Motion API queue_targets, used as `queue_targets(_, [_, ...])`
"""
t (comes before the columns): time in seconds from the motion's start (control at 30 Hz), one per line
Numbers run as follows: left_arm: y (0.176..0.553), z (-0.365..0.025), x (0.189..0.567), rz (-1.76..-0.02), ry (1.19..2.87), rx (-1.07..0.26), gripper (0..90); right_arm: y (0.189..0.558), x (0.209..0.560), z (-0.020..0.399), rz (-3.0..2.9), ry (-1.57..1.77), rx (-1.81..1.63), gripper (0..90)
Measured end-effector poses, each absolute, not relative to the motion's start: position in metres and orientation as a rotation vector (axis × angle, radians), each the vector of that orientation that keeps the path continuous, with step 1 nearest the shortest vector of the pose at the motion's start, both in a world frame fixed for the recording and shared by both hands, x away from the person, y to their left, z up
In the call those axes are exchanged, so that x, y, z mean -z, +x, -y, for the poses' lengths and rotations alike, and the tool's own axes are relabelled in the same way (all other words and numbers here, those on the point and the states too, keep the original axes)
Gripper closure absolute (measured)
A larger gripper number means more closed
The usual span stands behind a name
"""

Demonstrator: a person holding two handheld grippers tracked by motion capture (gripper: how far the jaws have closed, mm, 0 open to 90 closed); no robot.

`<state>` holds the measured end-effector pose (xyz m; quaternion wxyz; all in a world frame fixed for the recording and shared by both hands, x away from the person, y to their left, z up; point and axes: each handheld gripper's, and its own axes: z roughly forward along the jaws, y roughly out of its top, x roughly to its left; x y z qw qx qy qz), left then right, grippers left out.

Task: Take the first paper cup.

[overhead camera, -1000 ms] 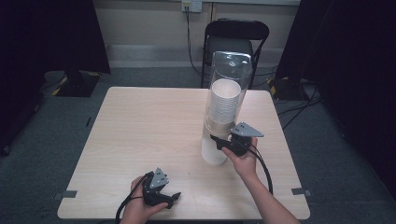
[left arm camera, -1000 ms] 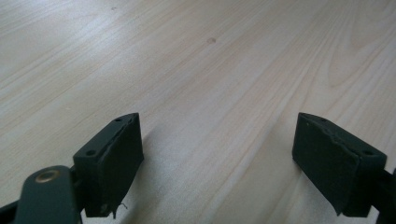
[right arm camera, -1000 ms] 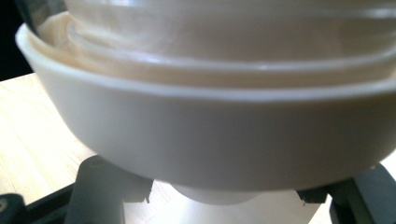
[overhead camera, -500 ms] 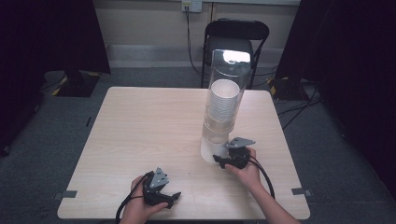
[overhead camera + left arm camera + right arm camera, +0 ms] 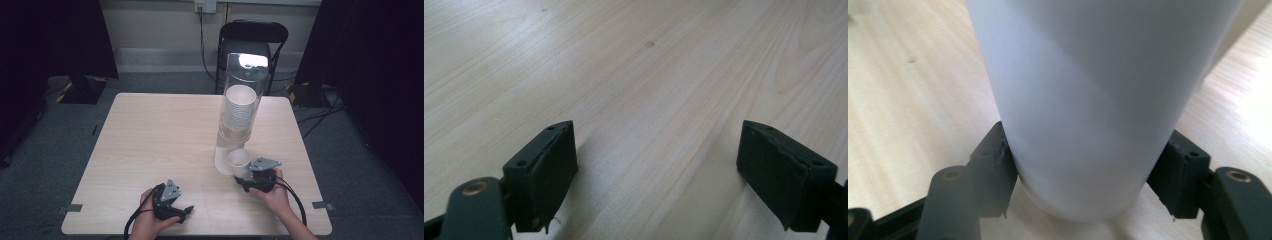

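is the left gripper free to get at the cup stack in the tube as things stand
Probably not directly. The left gripper rests open on the table, and the cup stack sits inside the clear tube, whose wall encloses it; the right gripper grips a cup at its base.

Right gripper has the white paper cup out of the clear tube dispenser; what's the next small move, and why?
Probably lower the white paper cup onto the light wooden table and then open. The right gripper is shut on the cup near its base, beside the clear tube dispenser, low over the table; the left gripper rests open.
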<state>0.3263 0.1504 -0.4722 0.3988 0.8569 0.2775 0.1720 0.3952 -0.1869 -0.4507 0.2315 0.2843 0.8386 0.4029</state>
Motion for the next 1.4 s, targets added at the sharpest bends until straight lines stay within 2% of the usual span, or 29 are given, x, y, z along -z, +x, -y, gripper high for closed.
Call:
queue_targets(0.1, [0.326,-0.148,0.469,-0.721,2.174,-0.389,19.9,0.389,0.450,0.181,-2.322,0.737,-1.117,35.1])
queue_targets(0.4, [0.331,-0.153,0.436,-0.752,1.990,-0.331,25.2,0.383,0.448,0.168,-2.321,0.633,-1.201,34.9])
queue_targets(0.6, [0.335,-0.157,0.418,-0.803,1.931,-0.270,30.4,0.377,0.449,0.153,-2.345,0.533,-1.207,34.9])
queue_targets(1.07, [0.355,-0.141,0.391,-0.868,1.881,-0.141,44.2,0.368,0.451,0.134,-2.385,0.389,-1.228,34.7])
queue_targets(1.4, [0.358,-0.132,0.390,-0.852,1.890,-0.074,48.9,0.367,0.456,0.129,-2.403,0.373,-1.140,34.6])
